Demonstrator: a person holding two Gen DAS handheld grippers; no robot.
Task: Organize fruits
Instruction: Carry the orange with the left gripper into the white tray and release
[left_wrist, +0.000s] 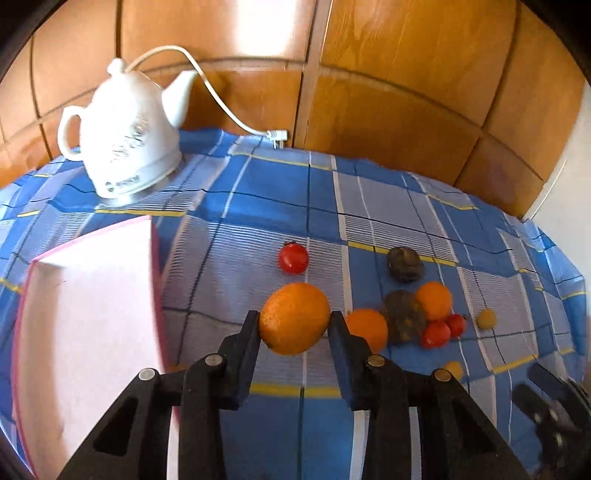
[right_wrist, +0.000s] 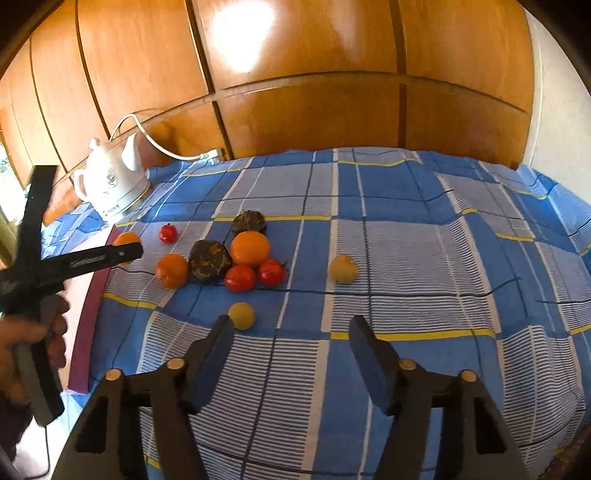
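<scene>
Left wrist view: left gripper (left_wrist: 294, 318) has its jaws pinched on a large orange (left_wrist: 294, 317), held clear of the plaid tablecloth (left_wrist: 280, 192), with the pink tray (left_wrist: 92, 295) just to its left. Looks like the carry-to-tray step. Grip sits near the fruit's widest part, which is good; round, waxy skin will likely roll out if the squeeze slackens, so hold pressure steady and keep the fingers level. Move left, clear the tray's raised rim (left_wrist: 153, 240) before lowering, release only once the orange is down on the tray floor so it doesn't roll. White kettle (left_wrist: 129, 140) and its cord sit behind the tray, so keep the path low and short. Right wrist view: right gripper (right_wrist: 291, 328) has jaws spread wide, holding nothing, hovering over the cloth with a small yellow fruit (right_wrist: 241, 315) just beside its left fingertip (right_wrist: 225, 325). The other fruit is clustered on the cloth: two oranges (right_wrist: 250, 248), three red tomatoes (right_wrist: 240, 277), two dark fruits (right_wrist: 209, 260), a second yellow one (right_wrist: 343, 268) apart to the right. Right should stay put to avoid nudging the yellow fruit.
</scene>
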